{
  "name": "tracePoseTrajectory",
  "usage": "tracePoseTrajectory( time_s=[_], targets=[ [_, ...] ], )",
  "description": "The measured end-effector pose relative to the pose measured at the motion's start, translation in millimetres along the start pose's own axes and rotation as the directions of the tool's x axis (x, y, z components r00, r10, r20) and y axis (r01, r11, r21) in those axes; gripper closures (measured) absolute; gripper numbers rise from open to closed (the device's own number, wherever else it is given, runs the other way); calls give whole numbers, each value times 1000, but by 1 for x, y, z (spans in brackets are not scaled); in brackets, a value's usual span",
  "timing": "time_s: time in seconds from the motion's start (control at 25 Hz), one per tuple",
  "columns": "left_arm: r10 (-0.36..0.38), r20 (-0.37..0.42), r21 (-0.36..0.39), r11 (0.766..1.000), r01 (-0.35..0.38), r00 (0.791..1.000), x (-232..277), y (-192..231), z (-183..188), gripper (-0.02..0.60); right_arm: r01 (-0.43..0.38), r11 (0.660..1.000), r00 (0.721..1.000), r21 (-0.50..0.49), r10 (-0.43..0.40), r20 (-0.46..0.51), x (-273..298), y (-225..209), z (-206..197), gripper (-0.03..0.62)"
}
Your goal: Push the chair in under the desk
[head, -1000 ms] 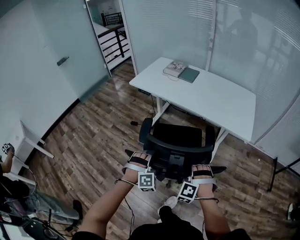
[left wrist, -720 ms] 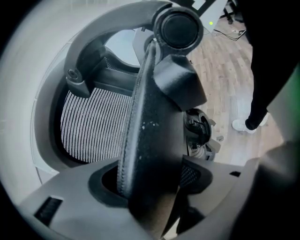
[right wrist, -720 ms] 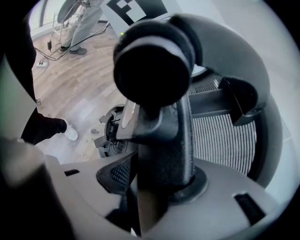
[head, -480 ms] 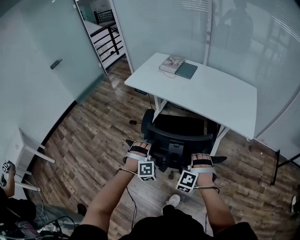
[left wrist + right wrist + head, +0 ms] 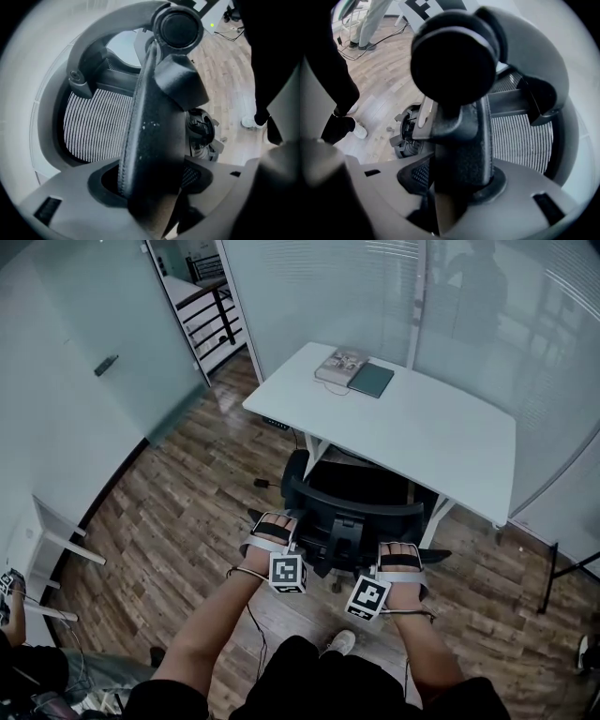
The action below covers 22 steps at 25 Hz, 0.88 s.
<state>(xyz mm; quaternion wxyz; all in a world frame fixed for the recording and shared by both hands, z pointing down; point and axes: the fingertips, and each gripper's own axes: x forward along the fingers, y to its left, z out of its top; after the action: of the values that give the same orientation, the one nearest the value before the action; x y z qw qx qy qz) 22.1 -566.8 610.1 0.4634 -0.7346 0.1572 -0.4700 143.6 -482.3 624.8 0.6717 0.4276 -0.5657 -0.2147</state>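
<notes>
Chair [image 5: 361,488] stands with its back toward the person, and its seat appears partly beneath the white counter [image 5: 441,437], so it looks most of the way in. Left tool [image 5: 150,183] is clamped, fairly wide, on the left side of the black backrest frame. Right tool [image 5: 457,183] grips a narrower upright of that frame on the right. An uneven push could swivel the chair and knock an armrest against the counter's frame, and a wheel might snag the cable [image 5: 263,484] on the floor. Most of the wheeled base is hidden under the seat, and the room left beneath the counter cannot be judged. A book [image 5: 340,364] and a green notebook [image 5: 373,381] lie at the far corner.
</notes>
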Motion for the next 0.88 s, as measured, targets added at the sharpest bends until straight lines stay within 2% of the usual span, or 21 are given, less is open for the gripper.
tracePoseTrajectory(
  time_s=[0.16, 0.28, 0.48, 0.88],
  targets=[
    [26, 12, 8, 1000, -26, 1000, 14, 13, -4, 263, 17, 1000, 1000, 16, -17, -16, 12, -12, 1, 413],
    [15, 21, 14, 1000, -15, 1000, 26, 19, -7, 263, 22, 998, 1000, 51, -22, -1, 21, -21, 5, 413],
    [0, 27, 19, 1000, -1, 1000, 44, 32, -10, 268, 18, 999, 999, 27, -17, -39, 39, -31, -1, 411],
    [3, 73, 48, 999, -6, 997, 78, 57, -16, 270, 40, 997, 995, 61, -34, -98, 68, -53, -3, 407]
  ],
)
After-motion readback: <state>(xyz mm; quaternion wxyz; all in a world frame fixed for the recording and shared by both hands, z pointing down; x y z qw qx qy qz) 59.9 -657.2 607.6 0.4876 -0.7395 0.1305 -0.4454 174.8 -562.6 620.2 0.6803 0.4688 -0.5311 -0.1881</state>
